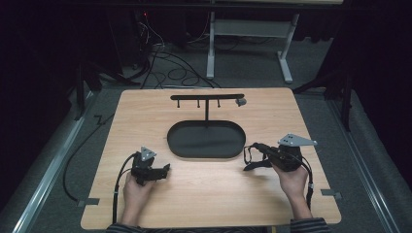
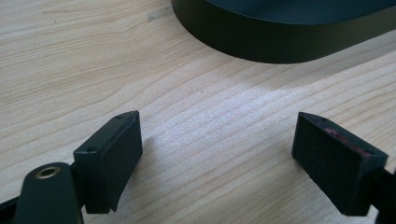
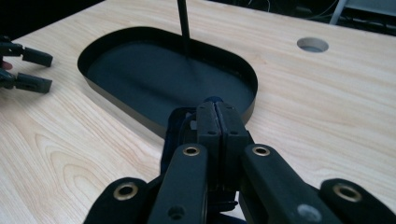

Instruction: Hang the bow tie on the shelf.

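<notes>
We see a light wooden table (image 1: 204,194) bearing a black oval tray (image 1: 180,145) near its centre. A thin black post (image 1: 207,112) rises from the far edge of the tray and carries a horizontal bar (image 1: 206,97) with small pegs hanging beneath it. A small grey item (image 1: 240,102) hangs at the right end of the bar; we cannot tell what it is.

The left gripper (image 1: 164,170) rests low over the table, near the front left of the tray, held in the person's left hand (image 1: 136,190). In the left gripper view its jaws stand wide apart with bare wood grain between them, grasping nothing; the tray wall (image 2: 280,44) lies just ahead of them.

The right gripper (image 1: 255,153) is held in the right hand (image 1: 290,177), just beside the right end of the tray and pointing toward it. In the right gripper view its jaws are pressed together. A dark blue strap-like item (image 3: 173,135) sits around and below the jaws; in the high view it appears as a dark loop (image 1: 248,154) at the gripper's tip. We cannot identify it exactly, but the jaws appear clenched on it.

The right gripper view also shows a round hole (image 3: 312,45) in the tabletop beyond the tray, and the left gripper's open jaws at the far left edge.

Cables (image 1: 170,73) lie on the grey floor beyond the table, near a white table frame (image 1: 211,48).
</notes>
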Action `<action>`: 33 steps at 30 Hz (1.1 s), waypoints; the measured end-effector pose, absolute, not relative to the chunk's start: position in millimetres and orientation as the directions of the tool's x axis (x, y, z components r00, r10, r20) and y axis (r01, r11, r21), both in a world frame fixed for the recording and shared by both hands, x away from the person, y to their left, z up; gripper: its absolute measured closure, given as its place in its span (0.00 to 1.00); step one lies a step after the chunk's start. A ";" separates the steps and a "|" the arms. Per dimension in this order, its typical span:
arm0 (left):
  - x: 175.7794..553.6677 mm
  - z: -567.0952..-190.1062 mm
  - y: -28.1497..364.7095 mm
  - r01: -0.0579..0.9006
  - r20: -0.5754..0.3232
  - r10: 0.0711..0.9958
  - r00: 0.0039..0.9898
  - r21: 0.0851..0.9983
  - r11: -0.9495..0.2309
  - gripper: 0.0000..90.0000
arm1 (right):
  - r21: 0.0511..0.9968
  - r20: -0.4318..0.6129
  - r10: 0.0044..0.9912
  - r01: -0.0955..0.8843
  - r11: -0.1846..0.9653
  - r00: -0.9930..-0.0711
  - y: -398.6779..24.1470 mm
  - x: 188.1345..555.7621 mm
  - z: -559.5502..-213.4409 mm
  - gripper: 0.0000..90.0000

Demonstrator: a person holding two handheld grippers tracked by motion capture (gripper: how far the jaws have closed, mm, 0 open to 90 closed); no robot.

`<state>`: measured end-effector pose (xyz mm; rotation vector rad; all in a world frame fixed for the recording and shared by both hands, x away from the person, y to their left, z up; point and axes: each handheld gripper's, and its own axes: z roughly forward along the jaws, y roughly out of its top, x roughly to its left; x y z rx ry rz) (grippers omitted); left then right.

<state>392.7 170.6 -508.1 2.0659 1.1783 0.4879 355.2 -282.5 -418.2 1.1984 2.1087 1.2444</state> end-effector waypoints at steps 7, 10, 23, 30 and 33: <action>392.8 -508.3 170.3 0.593 -0.019 0.858 0.514 0.731 -0.339 0.18 | 0.861 0.056 0.830 0.448 0.241 -0.555 -280.1 358.9 -406.0 1.00; 392.8 -508.5 170.2 0.592 -0.020 0.858 0.514 0.732 -0.338 0.18 | 0.866 0.050 0.826 0.437 0.244 -0.561 -277.8 360.7 -400.1 1.00; 392.7 -508.3 170.2 0.593 -0.019 0.858 0.513 0.730 -0.339 0.18 | 0.877 0.015 0.802 0.392 0.276 -0.598 -261.3 372.4 -374.6 1.00; 392.7 -508.3 170.3 0.593 -0.019 0.857 0.515 0.730 -0.340 0.18 | 0.881 0.005 0.790 0.376 0.286 -0.613 -251.8 380.8 -365.9 1.00; 392.7 -508.3 170.3 0.593 -0.019 0.857 0.515 0.730 -0.340 0.18 | 0.885 0.006 0.786 0.369 0.283 -0.618 -249.3 384.8 -362.8 1.00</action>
